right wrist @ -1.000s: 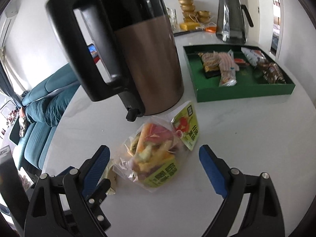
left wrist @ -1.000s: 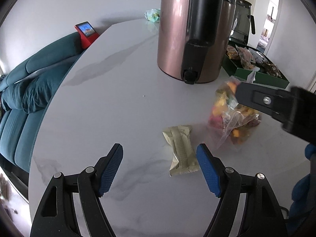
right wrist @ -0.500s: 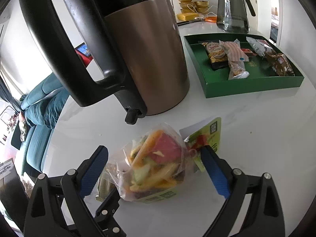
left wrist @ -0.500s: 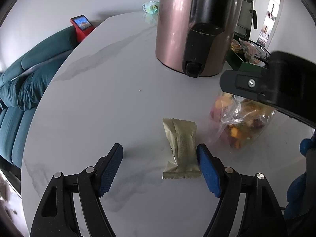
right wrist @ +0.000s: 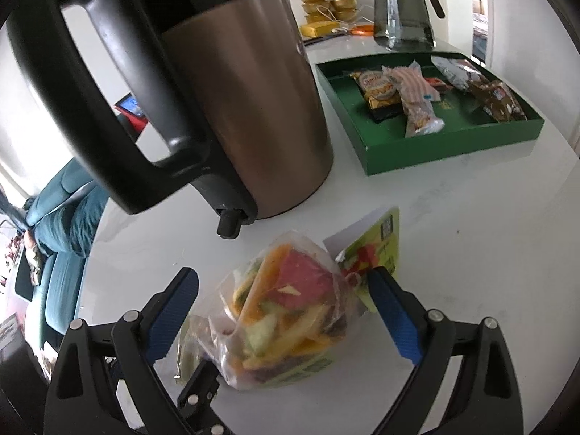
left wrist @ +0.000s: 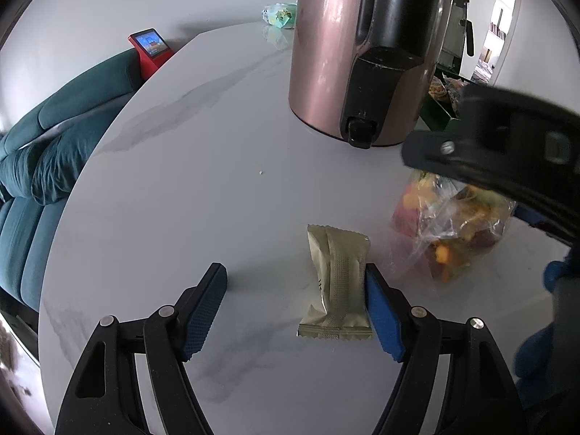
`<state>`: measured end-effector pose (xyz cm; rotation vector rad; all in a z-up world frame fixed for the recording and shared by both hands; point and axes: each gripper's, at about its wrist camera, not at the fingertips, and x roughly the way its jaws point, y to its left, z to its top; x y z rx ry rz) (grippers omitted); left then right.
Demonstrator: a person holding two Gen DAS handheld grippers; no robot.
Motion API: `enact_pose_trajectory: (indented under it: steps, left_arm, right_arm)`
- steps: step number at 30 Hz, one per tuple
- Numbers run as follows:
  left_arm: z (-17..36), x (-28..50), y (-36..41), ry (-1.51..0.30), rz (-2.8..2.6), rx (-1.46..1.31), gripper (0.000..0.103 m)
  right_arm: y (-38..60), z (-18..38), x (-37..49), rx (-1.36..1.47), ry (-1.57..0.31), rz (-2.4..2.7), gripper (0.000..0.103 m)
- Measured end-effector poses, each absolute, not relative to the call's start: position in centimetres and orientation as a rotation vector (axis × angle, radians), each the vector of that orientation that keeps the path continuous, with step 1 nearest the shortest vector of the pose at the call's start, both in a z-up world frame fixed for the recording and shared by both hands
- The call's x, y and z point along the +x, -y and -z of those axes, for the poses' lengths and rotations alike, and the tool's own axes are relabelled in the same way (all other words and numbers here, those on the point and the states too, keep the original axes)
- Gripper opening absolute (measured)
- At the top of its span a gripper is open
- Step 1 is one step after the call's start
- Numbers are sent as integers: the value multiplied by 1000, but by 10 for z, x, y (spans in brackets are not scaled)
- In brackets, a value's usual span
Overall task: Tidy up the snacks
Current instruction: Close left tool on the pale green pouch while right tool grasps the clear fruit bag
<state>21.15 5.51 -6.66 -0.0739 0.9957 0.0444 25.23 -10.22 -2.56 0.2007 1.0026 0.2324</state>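
A small gold foil snack packet [left wrist: 337, 282] lies on the white marble table [left wrist: 188, 181]. My left gripper [left wrist: 295, 304] is open around it, and the packet rests against the right pad [left wrist: 380, 315]. A clear bag of colourful dried fruit chips [right wrist: 286, 304] lies between the open jaws of my right gripper [right wrist: 282, 311]; it also shows in the left wrist view [left wrist: 449, 232], partly under the right gripper's body. A green tray [right wrist: 435, 145] at the back right holds several wrapped snacks.
A tall copper and black kettle [right wrist: 232, 101] stands close behind the snacks. A glass jug [right wrist: 402, 3] and gold cups [right wrist: 319, 0] stand at the far edge. A red device [left wrist: 150, 49], a teal sofa [left wrist: 47, 152] and a small packet [left wrist: 279, 16] lie left.
Both grippers have moved forward and lower over their snacks. The gold packet now sits against the left gripper's right pad, and the fruit chip bag sits deeper between the right jaws.
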Motion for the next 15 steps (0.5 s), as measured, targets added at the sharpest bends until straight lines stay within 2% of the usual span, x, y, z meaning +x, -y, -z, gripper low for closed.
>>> enact_pose_trajectory:
  steps: [12,15]
  left_arm:
    - [67,210,-57,-995,-39,-69,70]
    - [67,210,-55,-993,-51,-57,66]
  right_arm:
    - [110,39,243,147,-1026,-223,103]
    - [115,40,241,106,-1029,-227,103]
